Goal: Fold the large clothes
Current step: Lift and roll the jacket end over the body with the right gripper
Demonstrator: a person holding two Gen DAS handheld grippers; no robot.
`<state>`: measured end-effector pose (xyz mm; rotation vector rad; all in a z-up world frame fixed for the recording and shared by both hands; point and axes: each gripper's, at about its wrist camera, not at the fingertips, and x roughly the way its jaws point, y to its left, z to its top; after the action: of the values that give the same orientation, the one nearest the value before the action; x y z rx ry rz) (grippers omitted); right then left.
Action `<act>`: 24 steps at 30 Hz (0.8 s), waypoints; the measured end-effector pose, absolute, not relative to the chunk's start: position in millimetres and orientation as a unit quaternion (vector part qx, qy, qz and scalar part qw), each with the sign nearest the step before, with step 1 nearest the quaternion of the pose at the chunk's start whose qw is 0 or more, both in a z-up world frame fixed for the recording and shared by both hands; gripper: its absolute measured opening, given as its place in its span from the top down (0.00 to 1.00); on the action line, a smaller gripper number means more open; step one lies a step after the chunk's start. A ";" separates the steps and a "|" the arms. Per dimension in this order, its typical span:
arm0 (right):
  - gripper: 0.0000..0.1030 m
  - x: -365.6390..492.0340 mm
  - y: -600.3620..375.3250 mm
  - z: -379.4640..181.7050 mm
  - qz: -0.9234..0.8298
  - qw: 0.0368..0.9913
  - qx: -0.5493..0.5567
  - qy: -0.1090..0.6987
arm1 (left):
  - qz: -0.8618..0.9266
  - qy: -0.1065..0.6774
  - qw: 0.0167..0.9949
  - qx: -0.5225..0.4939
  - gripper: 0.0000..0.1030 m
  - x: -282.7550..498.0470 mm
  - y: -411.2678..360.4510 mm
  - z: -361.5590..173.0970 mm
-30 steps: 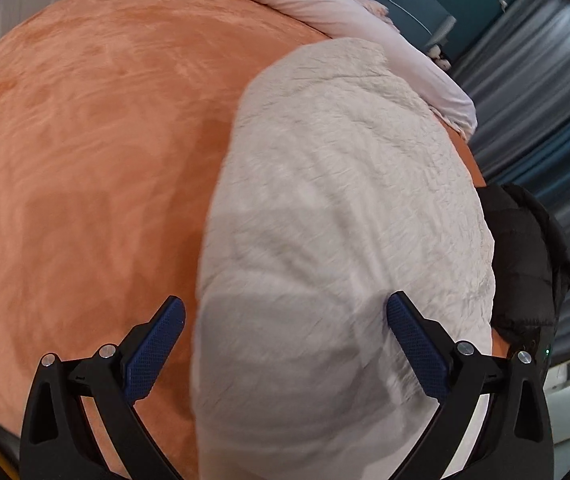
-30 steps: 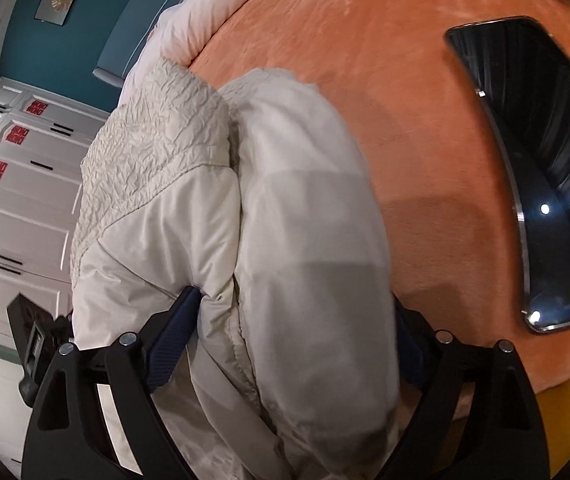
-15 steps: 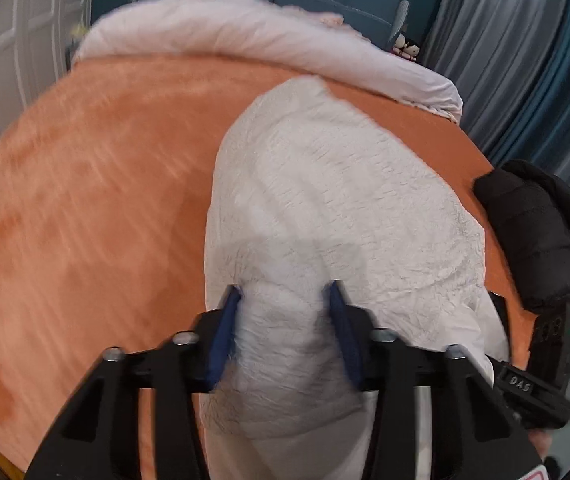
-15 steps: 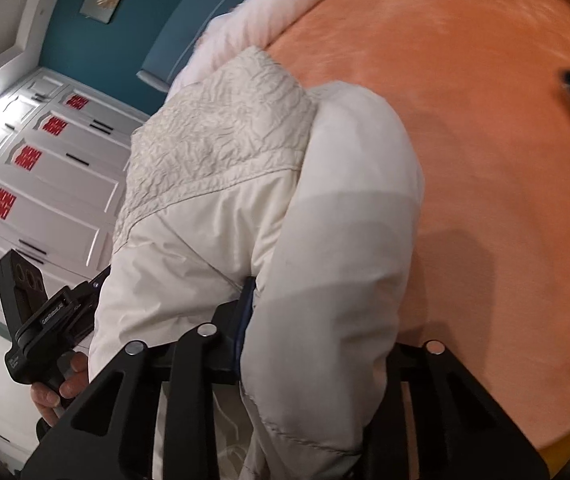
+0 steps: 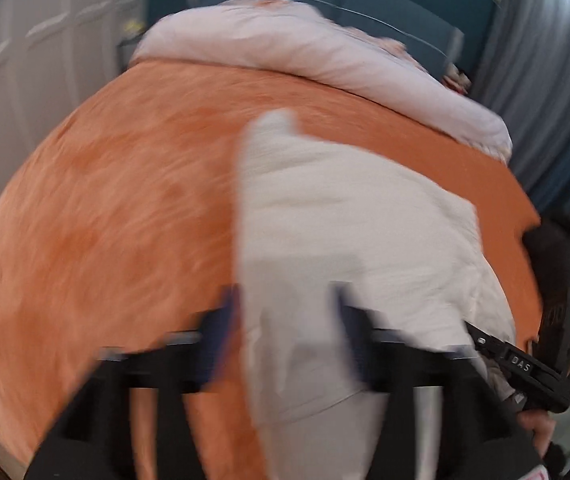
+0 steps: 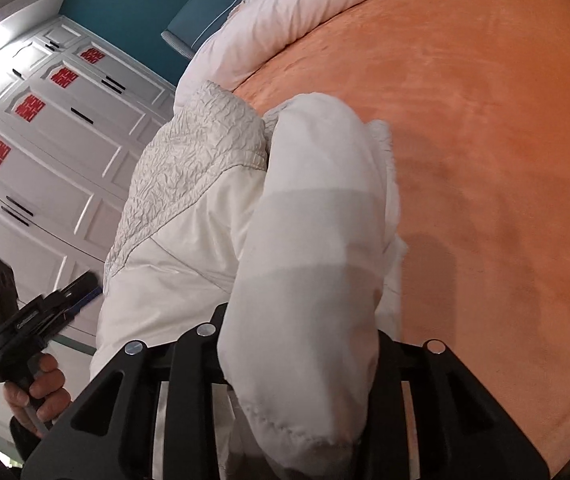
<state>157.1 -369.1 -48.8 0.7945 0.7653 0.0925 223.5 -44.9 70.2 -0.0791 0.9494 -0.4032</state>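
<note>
A large white padded jacket lies on the orange bed cover. My left gripper is shut on the jacket's near edge, with the cloth bunched between its blue pads; this view is blurred. In the right wrist view the jacket shows a crinkled panel and a smooth sleeve. My right gripper is shut on the sleeve, which drapes over its fingers and hides the pads. The left gripper also shows there at the lower left, held in a hand.
A white duvet lies along the far side of the bed, in front of a teal headboard. A black garment sits at the bed's right edge. White wardrobe doors stand to the left. Grey curtains hang at the right.
Both grippers closed from open onto the jacket and have lifted and pulled back. The dark mirror-like object left the right wrist view.
</note>
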 end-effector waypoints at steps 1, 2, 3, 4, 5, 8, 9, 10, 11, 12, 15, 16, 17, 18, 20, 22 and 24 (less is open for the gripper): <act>0.73 149.6 -374.1 -50.7 0.042 0.848 0.384 0.363 | -0.197 0.459 0.864 -0.059 0.36 218.3 -32.2 64.6; 0.73 139.4 -380.0 -54.0 0.038 0.844 0.393 0.362 | -0.205 0.472 0.854 -0.078 0.32 214.0 -22.4 57.7; 0.73 135.9 -377.9 -55.9 0.035 0.842 0.399 0.362 | -0.212 0.494 0.837 -0.103 0.31 208.5 -13.3 44.2; 0.73 131.2 -378.9 -59.0 0.033 0.838 0.406 0.362 | -0.218 0.511 0.822 -0.123 0.30 203.0 -9.6 32.2; 0.73 127.6 -380.2 -61.1 0.032 0.835 0.413 0.362 | -0.229 0.527 0.806 -0.141 0.30 197.1 -9.9 20.6; 0.73 121.5 -377.4 -67.9 0.026 0.826 0.436 0.355 | -0.248 0.523 0.787 -0.211 0.27 188.9 -10.5 -1.2; 0.73 121.3 -377.7 -71.0 0.024 0.823 0.444 0.352 | -0.259 0.524 0.778 -0.230 0.27 191.8 -10.9 -4.1; 0.72 121.7 -378.8 -73.5 0.025 0.820 0.454 0.349 | -0.269 0.529 0.766 -0.249 0.26 196.3 -12.8 -7.3; 0.72 118.7 -380.1 -78.5 0.028 0.814 0.467 0.345 | -0.284 0.534 0.747 -0.276 0.26 203.8 -14.0 -12.0; 0.71 115.9 -381.4 -85.9 0.033 0.806 0.484 0.339 | -0.298 0.538 0.731 -0.294 0.26 211.7 -16.3 -17.0; 0.69 115.9 -381.0 -98.4 0.036 0.795 0.509 0.328 | -0.322 0.544 0.719 -0.289 0.23 231.9 -27.6 -21.1; 0.69 118.2 -379.9 -101.4 0.034 0.793 0.515 0.324 | -0.331 0.538 0.724 -0.278 0.23 239.5 -30.7 -17.7; 0.69 121.1 -378.2 -103.8 0.034 0.791 0.520 0.320 | -0.337 0.532 0.730 -0.265 0.24 244.2 -34.7 -13.5; 0.68 126.8 -374.9 -106.5 0.036 0.788 0.527 0.315 | -0.339 0.528 0.735 -0.258 0.24 250.9 -37.6 -8.5; 0.69 142.1 -368.4 -110.3 0.043 0.780 0.544 0.307 | -0.330 0.516 0.753 -0.241 0.25 269.6 -41.2 2.8; 0.69 167.1 -357.3 -110.1 0.050 0.781 0.540 0.309 | -0.320 0.500 0.775 -0.218 0.27 289.2 -41.3 15.1; 0.69 200.2 -344.6 -104.5 0.058 0.787 0.526 0.315 | -0.302 0.486 0.798 -0.191 0.28 312.5 -39.3 25.0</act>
<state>200.2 -344.6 -104.5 1.1345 0.6799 0.1245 312.5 -39.3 25.0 -0.4092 1.0439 -0.6485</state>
